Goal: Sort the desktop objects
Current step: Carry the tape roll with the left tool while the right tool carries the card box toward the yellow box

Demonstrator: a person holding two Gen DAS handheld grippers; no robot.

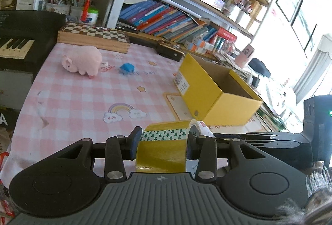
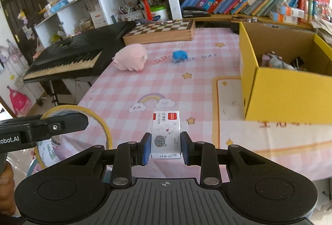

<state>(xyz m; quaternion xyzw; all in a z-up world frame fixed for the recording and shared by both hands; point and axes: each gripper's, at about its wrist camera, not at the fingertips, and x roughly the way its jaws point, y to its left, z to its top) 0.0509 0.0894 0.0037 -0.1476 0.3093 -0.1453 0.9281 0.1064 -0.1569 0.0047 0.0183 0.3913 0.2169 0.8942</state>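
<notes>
Only right view, grey toys point(image 2: 278, 62) inside box point(image 2: 290, 96)

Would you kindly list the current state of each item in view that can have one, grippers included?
left gripper: shut on the tape roll
tape roll: held on edge, off the table
right gripper: shut on the staple box
staple box: held flat, closed
yellow box: open, some items inside
pink pig plush: lying on the tablecloth
chessboard case: closed

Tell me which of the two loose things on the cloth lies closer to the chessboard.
The pink pig: it lies just before the chessboard; the blue toy lies further right.
</notes>
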